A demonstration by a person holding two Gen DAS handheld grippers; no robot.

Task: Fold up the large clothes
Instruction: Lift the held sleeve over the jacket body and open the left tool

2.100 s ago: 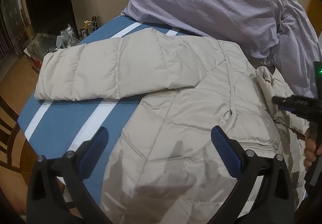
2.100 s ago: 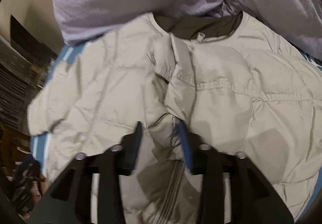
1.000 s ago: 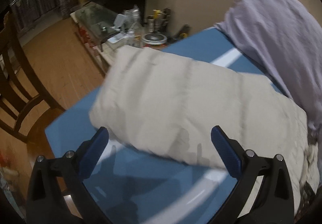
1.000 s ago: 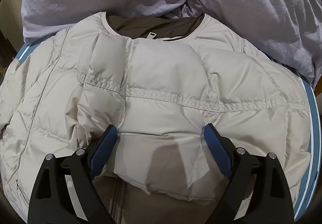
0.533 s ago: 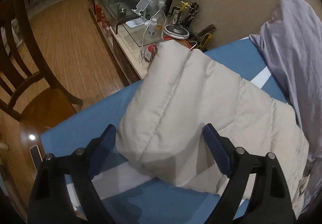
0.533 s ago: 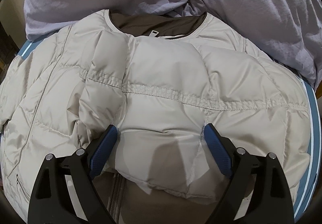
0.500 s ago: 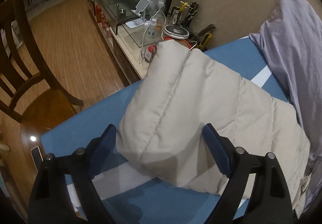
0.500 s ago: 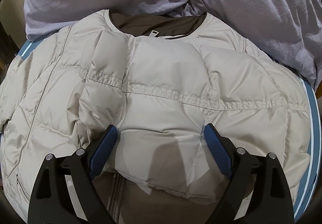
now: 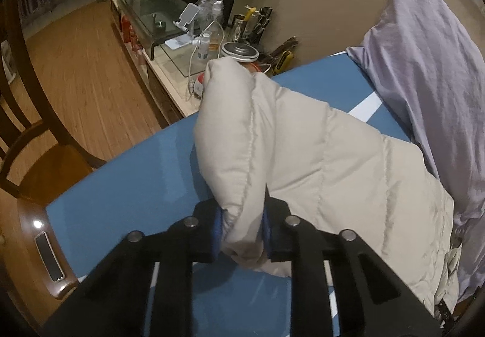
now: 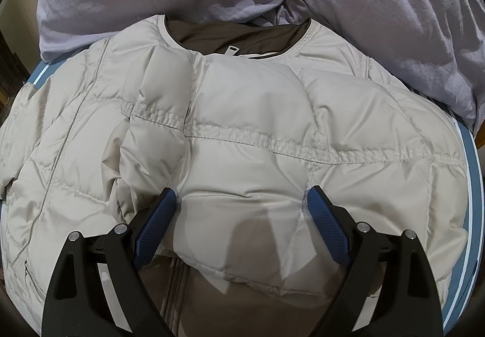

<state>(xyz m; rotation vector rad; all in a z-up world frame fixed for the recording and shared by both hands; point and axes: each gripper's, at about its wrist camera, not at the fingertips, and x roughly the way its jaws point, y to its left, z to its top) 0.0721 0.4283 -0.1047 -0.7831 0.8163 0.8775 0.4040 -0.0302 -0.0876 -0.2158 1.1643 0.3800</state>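
Left wrist view: the left gripper point(image 9: 241, 231) is closing, its blue pads pinching the cuff end of the beige quilted puffer jacket's sleeve point(image 9: 272, 137) at lower centre, above the blue white-striped table cover point(image 9: 136, 179). Clutter at upper centre is too small to identify.

Right wrist view: the right gripper point(image 10: 241, 225) stands wide open (pads flanking a folded panel) on the jacket body point(image 10: 242, 112), its lower edge cut off. No legible writing.

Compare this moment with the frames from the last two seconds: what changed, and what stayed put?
The left tongs swung from the jacket's body to its outstretched sleeve and are closing on the cuff, which bunches between the pads. The right tongs, having let go earlier, stay open over the folded-in right sleeve.
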